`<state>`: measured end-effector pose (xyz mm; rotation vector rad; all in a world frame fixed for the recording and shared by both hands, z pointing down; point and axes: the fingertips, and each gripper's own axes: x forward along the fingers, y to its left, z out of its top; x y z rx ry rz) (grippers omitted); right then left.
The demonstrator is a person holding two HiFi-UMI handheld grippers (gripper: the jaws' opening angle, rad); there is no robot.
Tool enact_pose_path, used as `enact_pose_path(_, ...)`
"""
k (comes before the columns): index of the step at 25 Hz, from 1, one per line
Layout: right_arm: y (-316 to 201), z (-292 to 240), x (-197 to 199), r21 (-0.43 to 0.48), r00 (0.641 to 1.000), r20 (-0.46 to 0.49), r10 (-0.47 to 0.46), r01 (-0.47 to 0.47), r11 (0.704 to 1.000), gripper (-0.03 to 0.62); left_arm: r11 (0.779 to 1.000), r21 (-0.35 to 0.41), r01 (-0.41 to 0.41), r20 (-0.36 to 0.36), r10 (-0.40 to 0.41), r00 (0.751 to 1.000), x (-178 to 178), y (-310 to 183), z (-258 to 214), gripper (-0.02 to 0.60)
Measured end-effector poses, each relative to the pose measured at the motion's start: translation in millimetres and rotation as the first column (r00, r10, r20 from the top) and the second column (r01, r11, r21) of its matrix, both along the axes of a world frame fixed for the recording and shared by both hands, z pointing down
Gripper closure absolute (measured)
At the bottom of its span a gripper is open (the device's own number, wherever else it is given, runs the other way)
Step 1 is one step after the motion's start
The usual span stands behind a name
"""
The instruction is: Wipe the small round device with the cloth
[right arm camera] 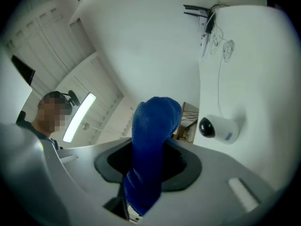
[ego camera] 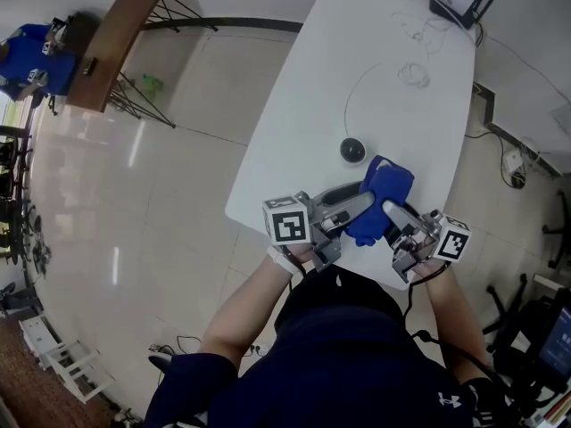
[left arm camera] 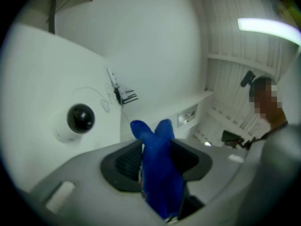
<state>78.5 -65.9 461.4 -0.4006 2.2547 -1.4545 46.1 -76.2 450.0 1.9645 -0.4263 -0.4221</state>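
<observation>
Small round device [ego camera: 352,151] sits untouched on the counter [ego camera: 357,43]; jaws of left gripper [ego camera: 364,201] and right gripper [ego camera: 390,209] pinch the cloth [ego camera: 385,185]; wiping seemingly unstarted.

Bright, even indoor light from overhead. Pale glare streaks on the floor [ego camera: 125,150]; table [ego camera: 375,78] washed near white. Strip lamp [left arm camera: 268,29] blown out in the left gripper view. Heavy fisheye bending and dark corners in both gripper views. Cloth [left arm camera: 157,173] soft and blurred close to the lens.
</observation>
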Motion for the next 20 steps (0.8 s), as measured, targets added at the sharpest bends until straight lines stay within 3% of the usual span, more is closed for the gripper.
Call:
enact_pose_path(2, -12.9, 12.2, 3.1, 0.023, 0.985, -0.159, 0.061, -0.058, 0.998, 0.442, 0.996, 0.042, 0.074, 0.144, -0.079, 0.986, -16.0, -11.7, 16.0, 0.381)
enact_pose_path(4, -30.3, 27.6, 6.5, 0.085, 0.917, -0.377, 0.127, -0.102, 0.991, 0.441, 0.985, 0.101, 0.140, 0.303, -0.164, 0.939, -35.9, -25.5, 29.1, 0.379)
enact_pose_path(7, -48.8, 45.9, 2.3, 0.222, 0.749, -0.640, 0.171, -0.032, 0.974, 0.436, 0.960, 0.227, 0.163, 0.546, -0.264, 0.795, -60.4, -41.0, 44.5, 0.413)
enact_pose_path(8, -50.8, 46.3, -4.3, 0.259, 0.715, -0.679, 0.166, 0.022, 0.966, 0.437, 0.953, 0.264, 0.148, 0.591, -0.281, 0.756, -63.8, -44.0, 46.0, 0.414)
enact_pose_path(9, -51.2, 43.4, -13.4, 0.288, 0.702, -0.696, 0.151, 0.079, 0.954, 0.439, 0.946, 0.294, 0.134, 0.612, -0.294, 0.734, -65.2, -46.7, 45.0, 0.424)
enact_pose_path(11, -49.6, 34.6, -35.4, 0.328, 0.707, -0.700, 0.100, 0.193, 0.925, 0.441, 0.933, 0.334, 0.132, 0.601, -0.319, 0.732, -67.2, -53.0, 38.6, 0.433)
enact_pose_path(14, -51.7, 35.2, -57.0, 0.317, 0.713, -0.701, 0.013, 0.296, 0.901, 0.442, 0.925, 0.332, 0.186, 0.548, -0.349, 0.760, -74.6, -62.7, 33.8, 0.452)
enact_pose_path(18, -71.2, 48.8, -51.3, 0.233, 0.738, -0.674, -0.031, 0.252, 0.939, 0.442, 0.944, 0.285, 0.167, 0.538, -0.301, 0.787, -72.3, -65.8, 45.3, 0.456)
enact_pose_path(20, -80.8, 53.7, -43.0, 0.204, 0.747, -0.664, -0.025, 0.213, 0.955, 0.442, 0.951, 0.284, 0.121, 0.559, -0.267, 0.785, -67.1, -66.2, 50.8, 0.453)
